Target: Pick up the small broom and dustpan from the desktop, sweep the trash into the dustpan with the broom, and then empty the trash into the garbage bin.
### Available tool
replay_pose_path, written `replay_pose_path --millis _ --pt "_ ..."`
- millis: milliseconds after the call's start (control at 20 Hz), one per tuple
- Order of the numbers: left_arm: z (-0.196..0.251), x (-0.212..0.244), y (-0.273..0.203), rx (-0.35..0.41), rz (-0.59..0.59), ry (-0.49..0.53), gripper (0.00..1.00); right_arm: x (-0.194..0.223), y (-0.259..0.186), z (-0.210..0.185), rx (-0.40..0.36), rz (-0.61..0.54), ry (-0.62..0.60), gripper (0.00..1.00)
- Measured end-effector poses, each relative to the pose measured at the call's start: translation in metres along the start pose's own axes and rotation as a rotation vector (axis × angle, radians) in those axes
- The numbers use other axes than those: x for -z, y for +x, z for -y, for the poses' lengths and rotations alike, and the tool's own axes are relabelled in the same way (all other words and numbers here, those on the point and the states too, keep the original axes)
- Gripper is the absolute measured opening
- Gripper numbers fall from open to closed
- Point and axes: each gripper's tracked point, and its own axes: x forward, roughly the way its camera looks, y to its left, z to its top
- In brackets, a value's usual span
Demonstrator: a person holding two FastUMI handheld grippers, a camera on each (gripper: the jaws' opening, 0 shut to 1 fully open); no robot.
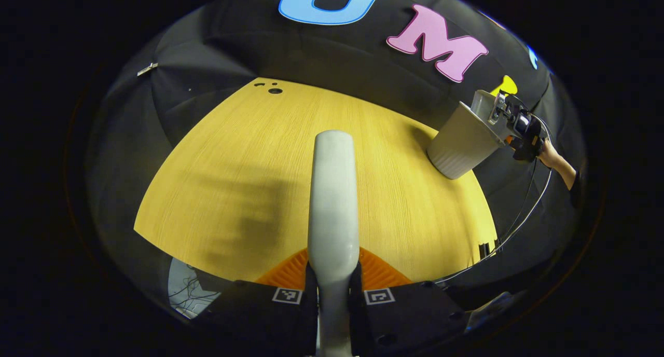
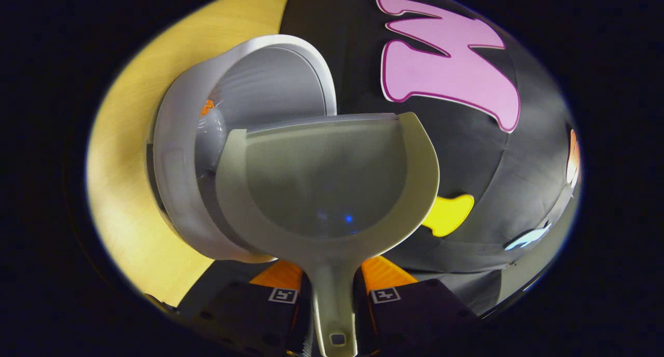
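My left gripper (image 1: 333,280) is shut on the small broom (image 1: 332,191), whose pale handle points forward above the yellow desktop (image 1: 244,154); its bristles are hidden. At the right edge of that view, my right gripper (image 1: 511,119) holds the dustpan (image 1: 483,105) over the white ribbed garbage bin (image 1: 459,147). In the right gripper view, my right gripper (image 2: 332,287) is shut on the grey dustpan's (image 2: 321,180) handle. The pan tilts over the bin's (image 2: 179,154) open mouth and looks bare inside. An orange scrap (image 2: 207,107) and a pale crumpled piece (image 2: 210,134) lie in the bin.
The bin stands at the desktop's right edge, close to the black cloth wall (image 1: 332,56). A hand and sleeve (image 1: 557,162) hold the right gripper, and a thin cable (image 1: 521,217) hangs from it. Small holes (image 1: 275,91) mark the desktop's far corner.
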Motion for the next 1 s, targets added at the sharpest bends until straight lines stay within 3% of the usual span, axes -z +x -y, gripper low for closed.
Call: replay_pose_path --millis 50,300,550,800,1000 --pt "0.002 -0.007 -0.001 0.0 0.012 -0.001 0.29 0.004 0.001 0.0 -0.037 -0.016 0.069 0.39" --pt "0.009 -0.036 -0.008 -0.003 0.068 0.016 0.29 0.013 -0.015 0.001 -0.197 -0.053 0.481 0.36" --pt "0.017 -0.067 -0.02 0.009 0.136 -0.005 0.29 0.008 -0.022 0.016 -0.3 -0.021 0.876 0.36" --pt "0.006 -0.087 -0.032 -0.043 0.198 0.055 0.28 -0.027 -0.035 0.031 -0.432 0.111 1.222 0.36" --pt "0.004 -0.087 -0.032 -0.044 0.207 0.066 0.29 -0.074 -0.074 0.044 -0.533 0.24 1.358 0.36"
